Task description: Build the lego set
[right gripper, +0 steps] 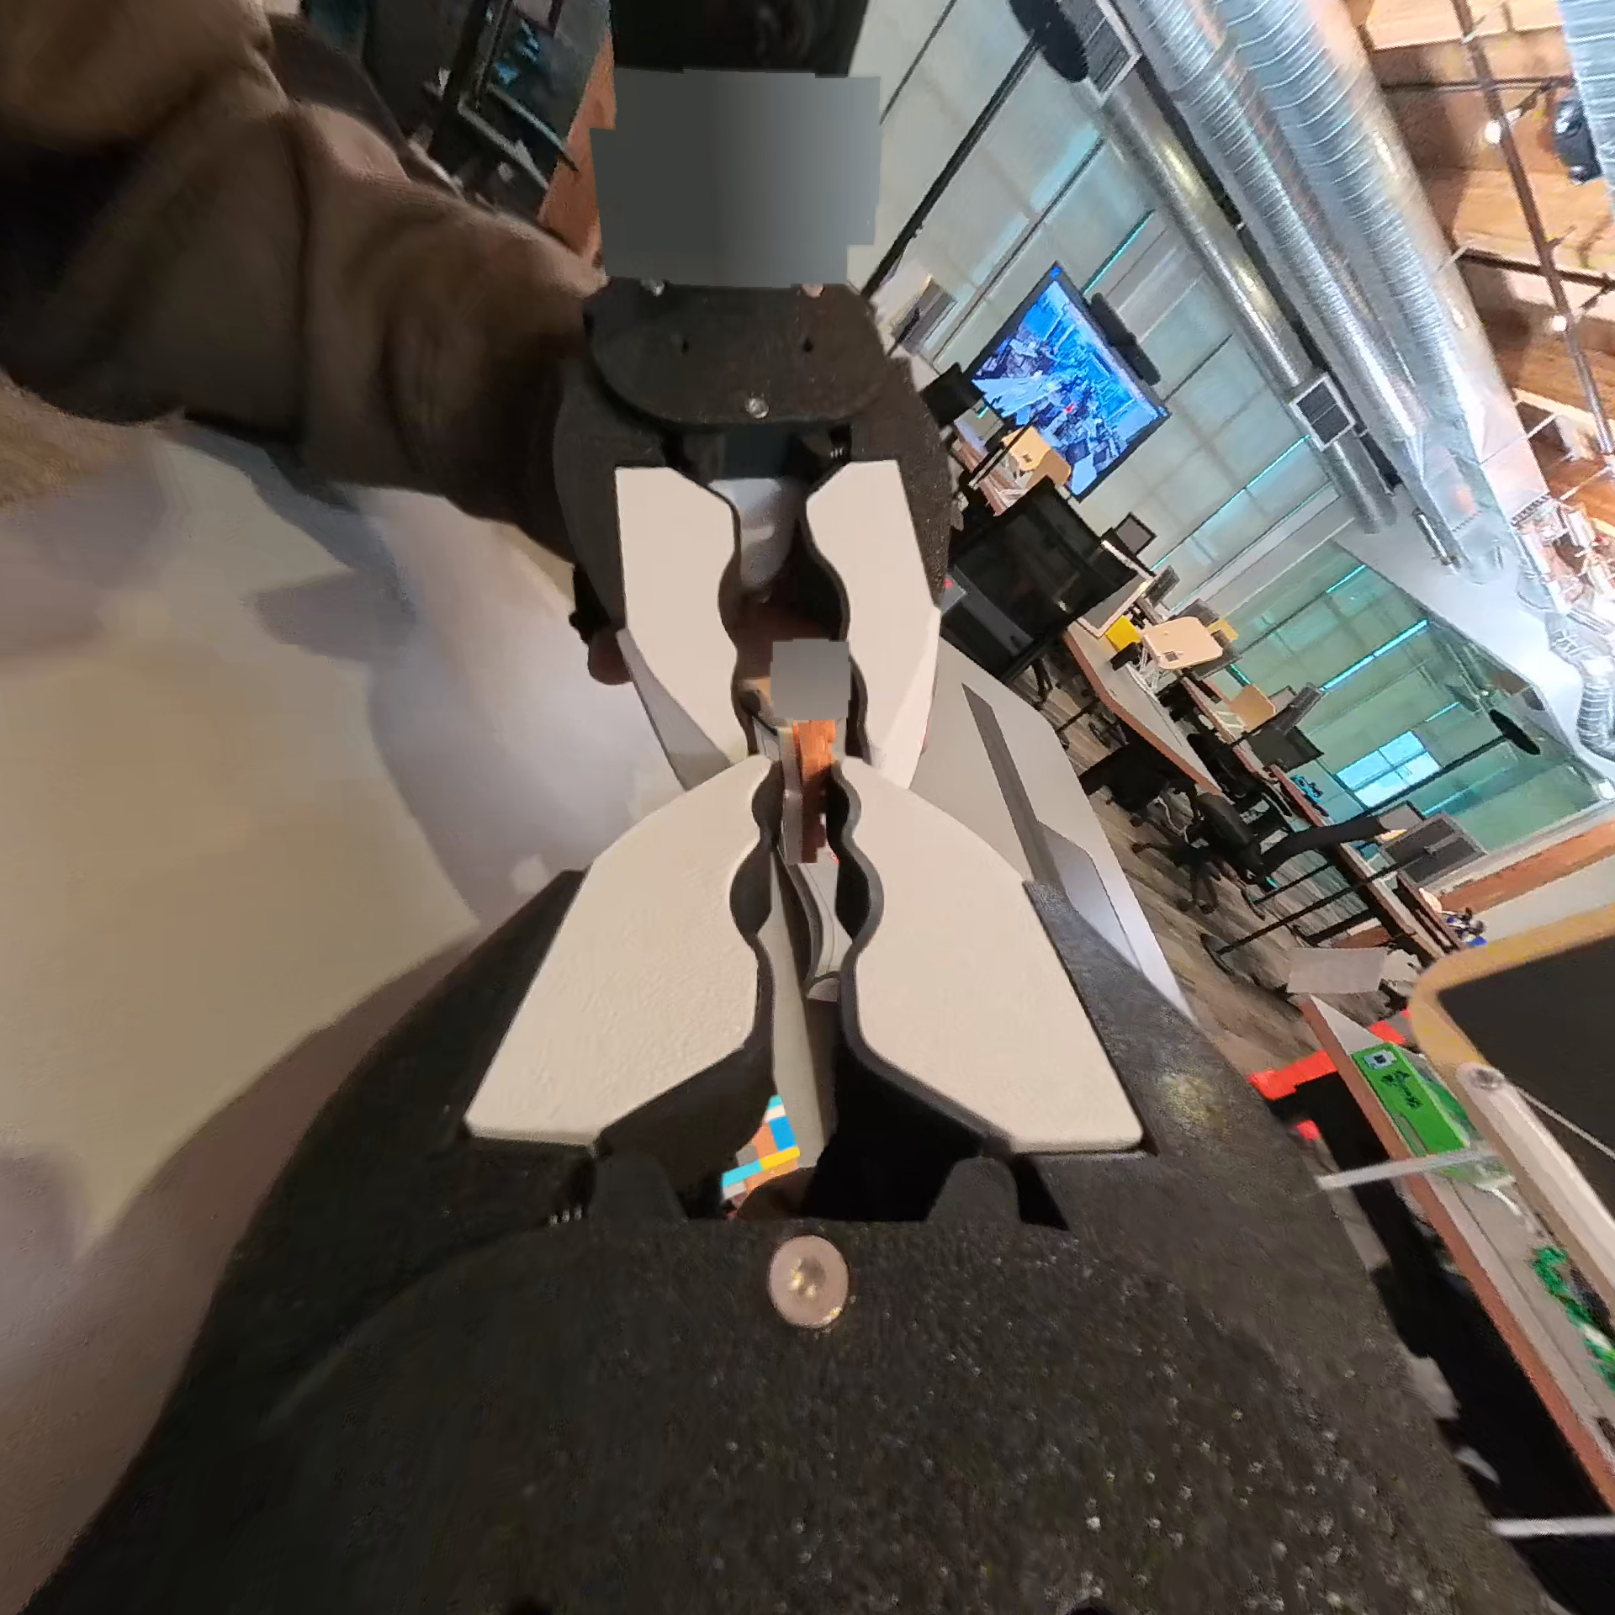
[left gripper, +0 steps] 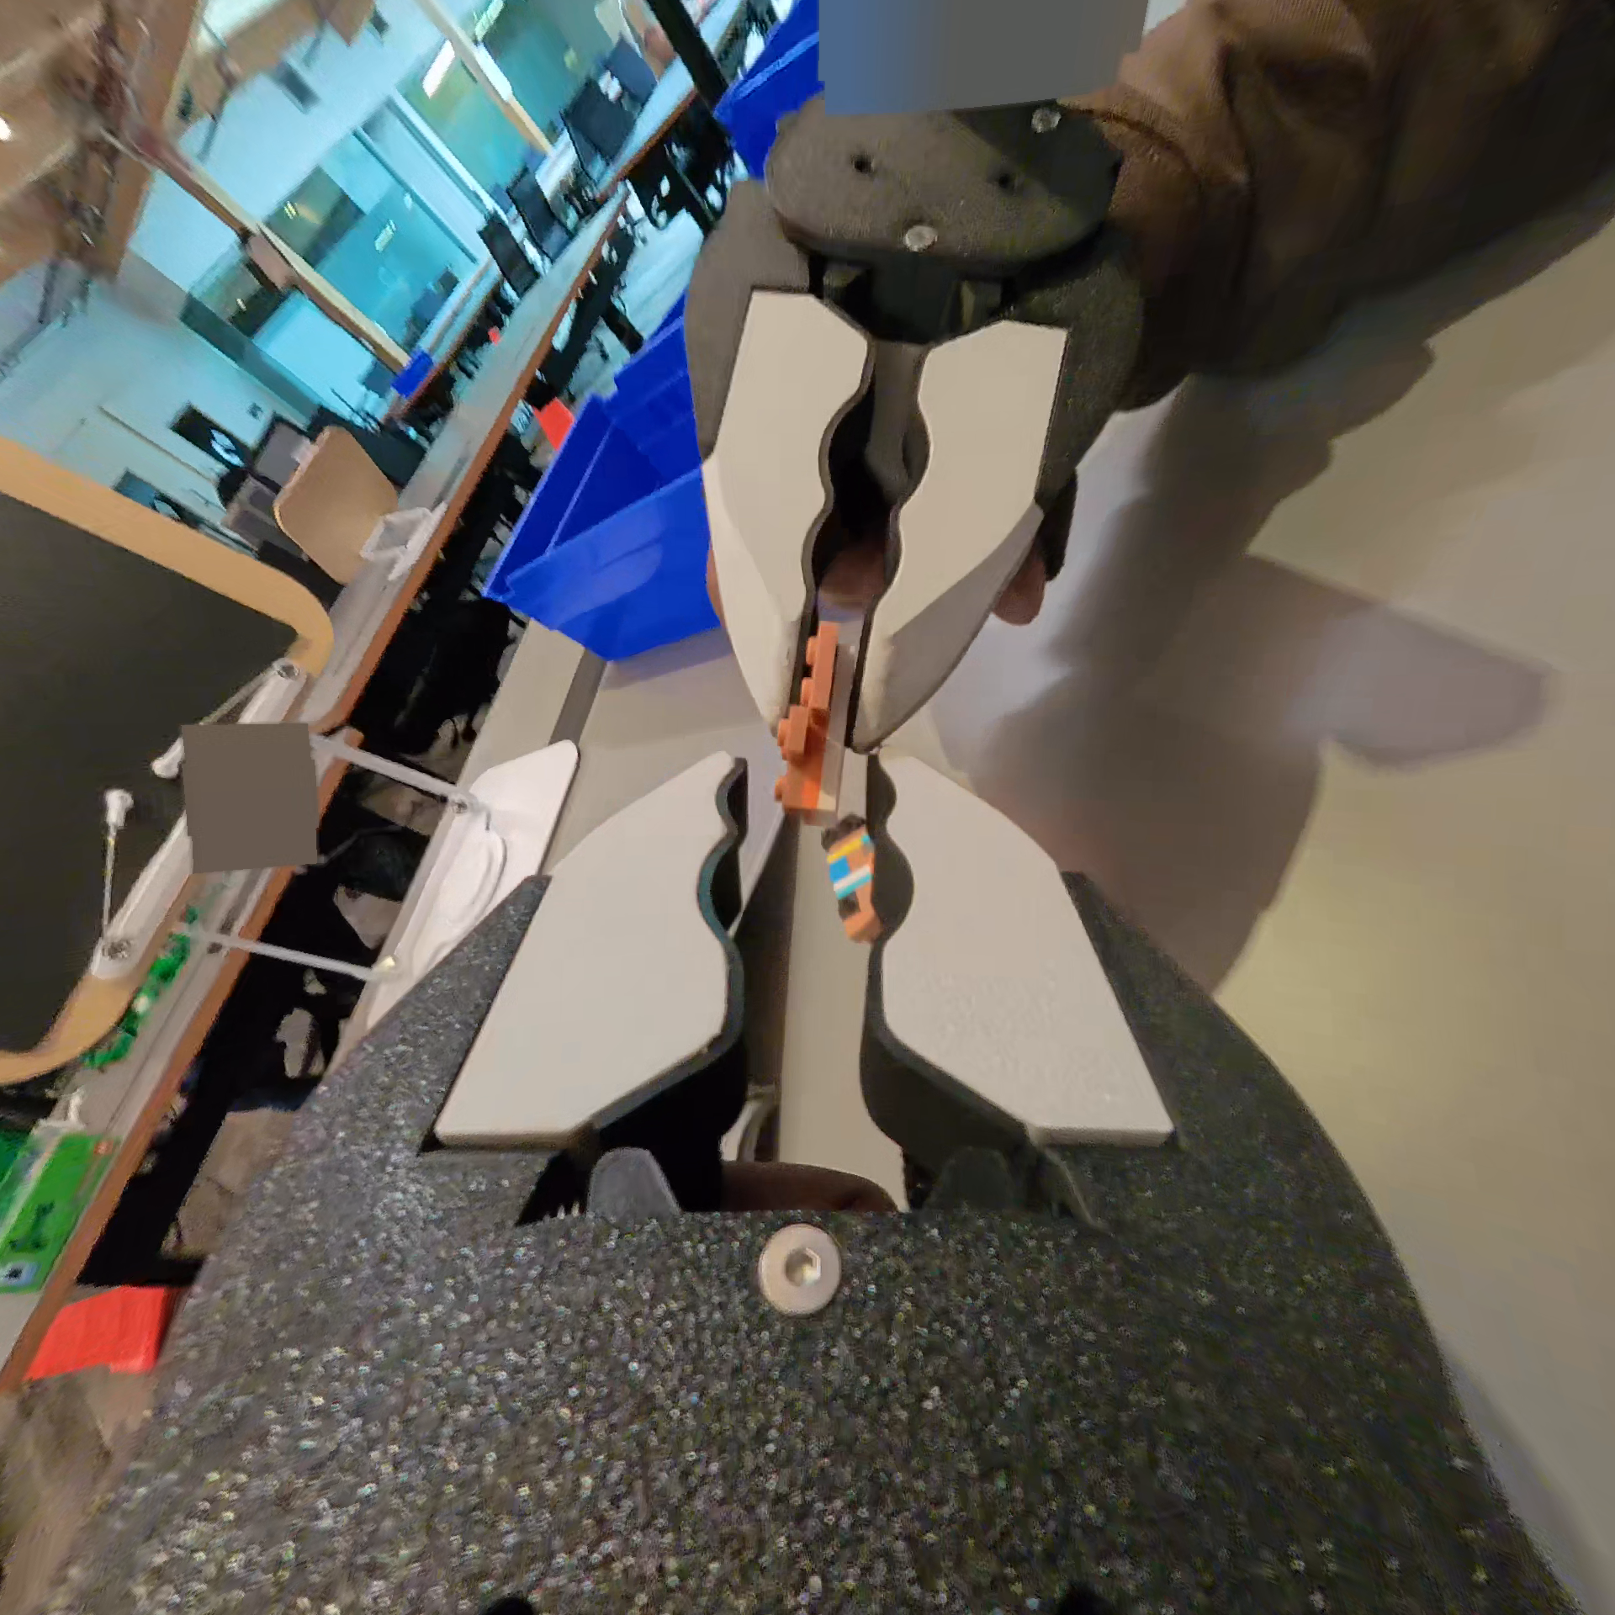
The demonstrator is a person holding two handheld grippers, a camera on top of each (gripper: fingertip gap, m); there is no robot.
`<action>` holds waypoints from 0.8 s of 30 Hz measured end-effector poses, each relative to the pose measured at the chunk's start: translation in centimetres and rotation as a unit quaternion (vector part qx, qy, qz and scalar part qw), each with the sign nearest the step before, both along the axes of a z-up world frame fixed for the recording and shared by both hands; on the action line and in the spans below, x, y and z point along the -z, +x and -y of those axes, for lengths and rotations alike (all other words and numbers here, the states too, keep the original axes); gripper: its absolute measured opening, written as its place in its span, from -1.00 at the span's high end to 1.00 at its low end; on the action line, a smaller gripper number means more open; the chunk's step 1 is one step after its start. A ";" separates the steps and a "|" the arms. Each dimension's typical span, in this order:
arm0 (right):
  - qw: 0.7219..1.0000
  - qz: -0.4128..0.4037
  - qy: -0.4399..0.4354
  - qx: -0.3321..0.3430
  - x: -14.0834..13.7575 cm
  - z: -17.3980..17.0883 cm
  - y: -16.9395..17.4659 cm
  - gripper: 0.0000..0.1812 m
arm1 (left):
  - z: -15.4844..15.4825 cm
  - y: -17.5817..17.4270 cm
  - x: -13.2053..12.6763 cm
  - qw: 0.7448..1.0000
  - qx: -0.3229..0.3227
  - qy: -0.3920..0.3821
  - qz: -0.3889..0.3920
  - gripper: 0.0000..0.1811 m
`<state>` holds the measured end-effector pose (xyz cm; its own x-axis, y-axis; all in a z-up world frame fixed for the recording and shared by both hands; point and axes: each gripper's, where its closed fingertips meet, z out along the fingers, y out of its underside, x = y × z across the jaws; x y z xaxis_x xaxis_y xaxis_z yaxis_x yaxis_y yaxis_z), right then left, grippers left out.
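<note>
Lego assembly (left gripper: 811, 725), orange plates on a grey strip: light, rigid, prone to popping apart under twist; held in mid-air, pinched edgewise by right gripper (right gripper: 808, 813); left gripper (left gripper: 808, 773) spread around its end.

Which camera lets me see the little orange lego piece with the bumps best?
The left wrist view. There the orange lego piece shows its studs and its grey underside, pinched in the right gripper. In the right wrist view the same piece is edge-on, mostly hidden between the fingers of both grippers.
</note>
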<state>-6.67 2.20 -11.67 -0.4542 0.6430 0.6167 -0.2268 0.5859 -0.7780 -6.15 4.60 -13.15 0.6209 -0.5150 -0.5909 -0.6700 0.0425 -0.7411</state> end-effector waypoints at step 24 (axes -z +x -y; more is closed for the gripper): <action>1.000 0.005 0.018 0.008 2.8 -2.0 0.2 0.88 | -2.0 -0.5 2.4 0.987 -0.030 0.099 -0.121 0.87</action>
